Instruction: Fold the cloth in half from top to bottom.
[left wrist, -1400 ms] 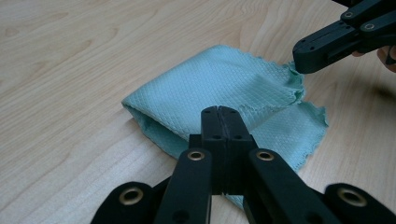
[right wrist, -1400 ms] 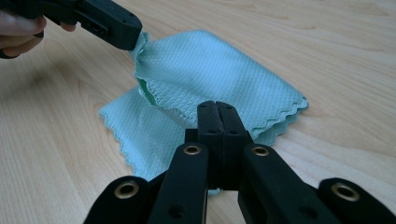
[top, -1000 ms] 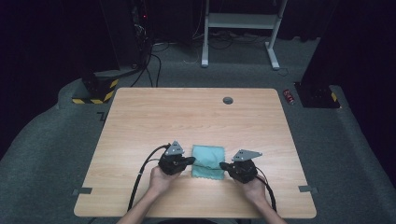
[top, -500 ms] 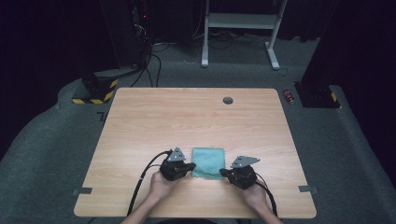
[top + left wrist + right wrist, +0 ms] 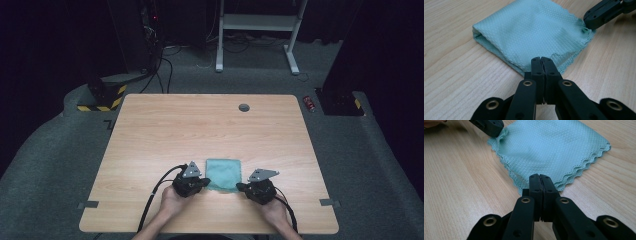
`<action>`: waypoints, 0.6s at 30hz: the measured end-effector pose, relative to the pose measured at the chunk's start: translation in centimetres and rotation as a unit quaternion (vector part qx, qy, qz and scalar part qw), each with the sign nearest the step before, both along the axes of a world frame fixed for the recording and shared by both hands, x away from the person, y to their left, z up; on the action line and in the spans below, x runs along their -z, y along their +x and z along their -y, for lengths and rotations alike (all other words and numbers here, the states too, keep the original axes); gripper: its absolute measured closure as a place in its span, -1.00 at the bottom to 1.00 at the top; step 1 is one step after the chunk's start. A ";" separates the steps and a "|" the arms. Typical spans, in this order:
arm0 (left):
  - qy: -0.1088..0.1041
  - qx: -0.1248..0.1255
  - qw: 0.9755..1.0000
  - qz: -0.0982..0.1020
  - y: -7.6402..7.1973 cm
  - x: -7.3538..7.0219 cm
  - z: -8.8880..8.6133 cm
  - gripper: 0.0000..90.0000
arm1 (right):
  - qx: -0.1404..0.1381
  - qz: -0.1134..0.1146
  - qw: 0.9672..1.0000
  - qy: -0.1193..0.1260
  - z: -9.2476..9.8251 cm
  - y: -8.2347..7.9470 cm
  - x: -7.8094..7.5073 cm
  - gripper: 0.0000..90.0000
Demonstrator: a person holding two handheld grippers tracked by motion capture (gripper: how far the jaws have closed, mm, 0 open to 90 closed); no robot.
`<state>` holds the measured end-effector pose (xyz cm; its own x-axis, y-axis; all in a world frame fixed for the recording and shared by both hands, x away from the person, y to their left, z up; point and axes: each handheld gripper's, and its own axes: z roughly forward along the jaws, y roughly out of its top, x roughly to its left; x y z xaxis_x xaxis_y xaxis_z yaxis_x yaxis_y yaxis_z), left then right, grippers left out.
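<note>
A folded teal cloth [image 5: 223, 172] lies flat on the wooden table [image 5: 200, 130] close to the near edge. My left gripper [image 5: 206, 184] is at its near left corner, shut on the corner [image 5: 541, 60]. The jaws have just eased open a trace, with the cloth still pinched between them. At the near right corner my right gripper [image 5: 239, 187] pinches the scalloped edge [image 5: 540, 177] the same way. Each gripper view also shows the other gripper's tip on a bunched corner: the right gripper [image 5: 587, 23] and the left gripper [image 5: 497, 130].
A round grommet hole [image 5: 244, 107] sits near the table's far edge. On the carpet beyond are a red can [image 5: 310, 102], a yellow-and-black striped block [image 5: 100, 102] and a white desk frame [image 5: 257, 30]. Cables trail from both grippers toward the near edge.
Both hands and grippers have slid slightly toward the near edge of the table. The cloth lies much as before.
</note>
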<state>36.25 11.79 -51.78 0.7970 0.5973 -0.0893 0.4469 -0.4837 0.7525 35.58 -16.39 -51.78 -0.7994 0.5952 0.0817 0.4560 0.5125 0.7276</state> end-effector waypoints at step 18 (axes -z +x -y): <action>-0.027 -0.034 0.999 -0.009 0.9 -2.1 0.5 0.34 | 0.017 0.010 0.999 0.044 0.2 1.1 -1.7 0.83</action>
